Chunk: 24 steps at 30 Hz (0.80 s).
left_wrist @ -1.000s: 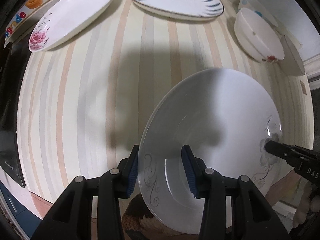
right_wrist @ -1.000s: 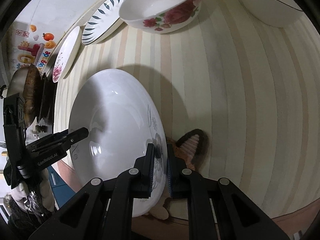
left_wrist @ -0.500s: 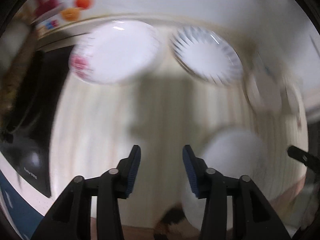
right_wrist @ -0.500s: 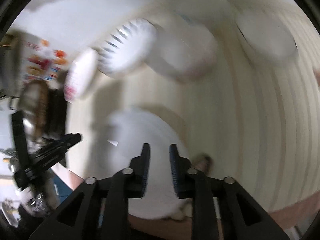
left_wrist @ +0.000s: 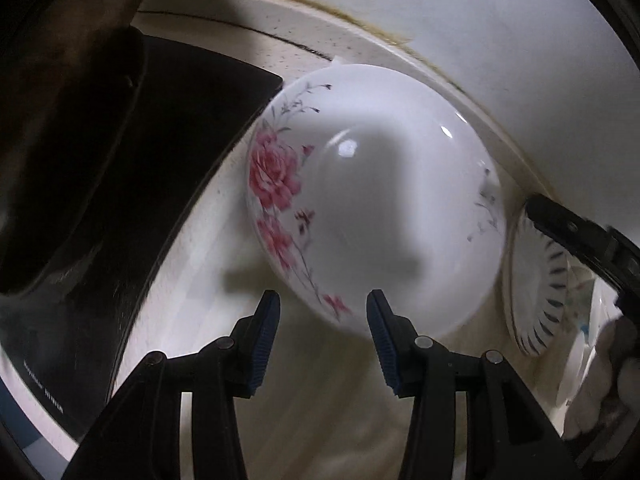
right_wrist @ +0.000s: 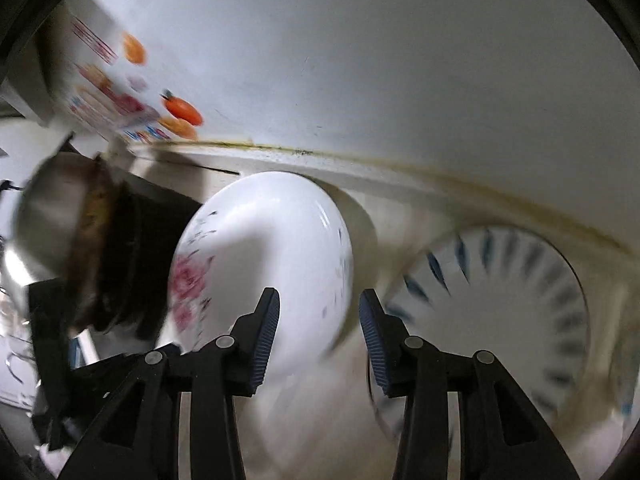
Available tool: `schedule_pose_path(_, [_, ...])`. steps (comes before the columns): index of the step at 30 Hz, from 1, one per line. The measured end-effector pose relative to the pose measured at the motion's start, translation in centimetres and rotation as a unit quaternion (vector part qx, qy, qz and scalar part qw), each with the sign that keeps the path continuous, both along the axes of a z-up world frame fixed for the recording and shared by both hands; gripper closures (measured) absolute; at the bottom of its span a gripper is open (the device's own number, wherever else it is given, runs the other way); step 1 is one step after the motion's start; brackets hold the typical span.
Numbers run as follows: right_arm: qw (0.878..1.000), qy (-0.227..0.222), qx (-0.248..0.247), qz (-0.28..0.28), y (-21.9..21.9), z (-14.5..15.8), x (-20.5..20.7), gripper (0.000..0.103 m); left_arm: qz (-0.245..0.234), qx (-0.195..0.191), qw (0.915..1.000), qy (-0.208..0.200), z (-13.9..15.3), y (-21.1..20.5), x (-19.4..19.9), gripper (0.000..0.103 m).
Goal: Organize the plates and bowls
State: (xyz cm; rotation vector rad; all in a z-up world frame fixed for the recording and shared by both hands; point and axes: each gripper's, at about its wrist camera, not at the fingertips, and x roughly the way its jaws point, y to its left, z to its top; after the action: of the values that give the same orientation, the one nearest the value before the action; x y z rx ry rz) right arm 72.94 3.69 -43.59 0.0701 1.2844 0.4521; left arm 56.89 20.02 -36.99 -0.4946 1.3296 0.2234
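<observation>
Left wrist view, nearest first: the left gripper [left_wrist: 323,318] has its jaws spread wide with nothing between them, blue pads facing each other above pale striped cloth. Just ahead lies the rose plate [left_wrist: 372,204], a white oval dish with pink flowers along its left rim; its near edge sits in line with the gap between the pads, close to their tips, though whether it touches them cannot be told. A dark slab [left_wrist: 100,168] lies to the plate's left, and the blue-leaf plate [left_wrist: 536,280] lies to its right, partly hidden by the black finger [left_wrist: 576,236] of the other tool reaching in from the right edge. Behind runs the white wall [left_wrist: 480,20].

Right wrist view, blurred: the right gripper [right_wrist: 319,334] is likewise parted and empty, pointed at the space between the rose plate [right_wrist: 264,256] on the left and the blue-leaf plate [right_wrist: 500,300] on the right. Farther back are a metal pot [right_wrist: 52,220] and fruit stickers [right_wrist: 180,114] on the wall.
</observation>
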Motion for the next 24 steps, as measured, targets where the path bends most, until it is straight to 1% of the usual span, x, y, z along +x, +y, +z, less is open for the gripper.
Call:
schedule_pose_path(2, [1.0,0.002,-0.026,0.011,1.3,-1.6,1.3,0.06,0.001,0.0,1.0,0.007,-0.7,0.5,0.7,0.06])
schedule_pose_path(4, [0.999,0.004,-0.04,0.014,1.9,-2.9,2.4,0.061,0.003,0.001,0.9999,0.011,-1.6,1.0,1.4,0.06])
schedule_pose_path(5, [0.999,0.006,-0.051,0.013,2.1,-3.6,2.9,0.062,0.004,0.003,0.9999,0.013,-1.9,1.1,1.7,0.06])
schedule_pose_path(6, [0.999,0.009,-0.052,0.012,2.2,-4.1,3.2,0.064,0.002,0.003,0.9999,0.013,-2.1,1.2,1.9,0.06])
schedule_pose_path(7, [0.998,0.012,-0.053,0.011,2.3,-4.5,3.5,0.069,0.001,0.002,0.9999,0.013,-2.4,1.3,2.2,0.06])
schedule_pose_path(9, [0.998,0.015,-0.056,0.007,2.3,-5.2,4.1,0.077,-0.006,0.014,0.9999,0.004,-2.3,1.2,2.7,0.061])
schedule_pose_path(10, [0.998,0.018,-0.054,0.003,2.2,-5.5,4.3,0.087,-0.006,0.018,0.9998,0.007,-2.5,1.3,2.9,0.063])
schedule_pose_path(11, [0.999,0.022,-0.047,-0.001,2.2,-5.7,4.6,0.088,-0.003,0.021,0.9998,0.002,-2.5,1.4,3.0,0.065])
schedule_pose_path(12, [0.999,0.025,-0.036,-0.008,2.1,-5.9,4.8,0.088,-0.001,0.024,0.9997,-0.001,-2.6,1.3,3.2,0.069])
schedule_pose_path(13, [0.999,0.022,-0.032,-0.013,1.9,-6.0,4.9,0.088,-0.002,0.028,0.9996,-0.003,-2.6,1.4,3.2,0.071])
schedule_pose_path(17, [1.0,0.021,-0.016,-0.016,1.1,-6.0,4.8,0.09,-0.006,0.029,0.9995,-0.007,-2.7,1.1,2.6,0.071])
schedule_pose_path(21, [1.0,0.019,-0.002,-0.016,0.1,-5.5,3.6,0.091,-0.007,0.016,0.9998,-0.006,-2.5,1.1,1.3,0.072])
schedule_pose_path(24, [1.0,0.016,0.01,-0.022,-0.9,-4.7,2.6,0.092,-0.018,0.033,0.9991,-0.019,-1.6,0.5,0.8,0.071])
